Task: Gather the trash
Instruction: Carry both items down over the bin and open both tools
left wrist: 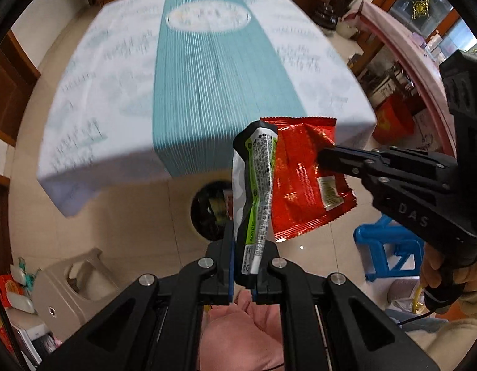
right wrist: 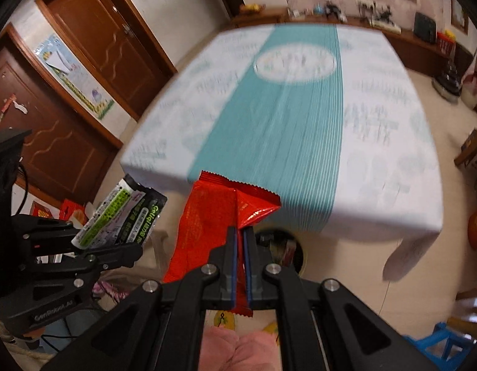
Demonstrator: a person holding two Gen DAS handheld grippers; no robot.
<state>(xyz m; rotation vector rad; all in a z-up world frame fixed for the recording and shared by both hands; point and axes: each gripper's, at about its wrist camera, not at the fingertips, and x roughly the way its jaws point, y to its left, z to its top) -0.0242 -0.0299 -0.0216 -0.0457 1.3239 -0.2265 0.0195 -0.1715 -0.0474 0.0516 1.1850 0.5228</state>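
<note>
My left gripper is shut on a black, white and green wrapper, which stands up between its pads. The right gripper comes in from the right in the left wrist view, shut on a red foil wrapper. In the right wrist view the right gripper pinches that red wrapper, and the left gripper with the green wrapper sits at the lower left. Both wrappers hang above a round bin with a dark liner on the floor, seen also behind the right fingers as the bin.
A table under a white and teal cloth fills the view beyond the bin. A blue plastic stool stands at the right, a beige stool at the left. Brown doors and cluttered shelves line the walls.
</note>
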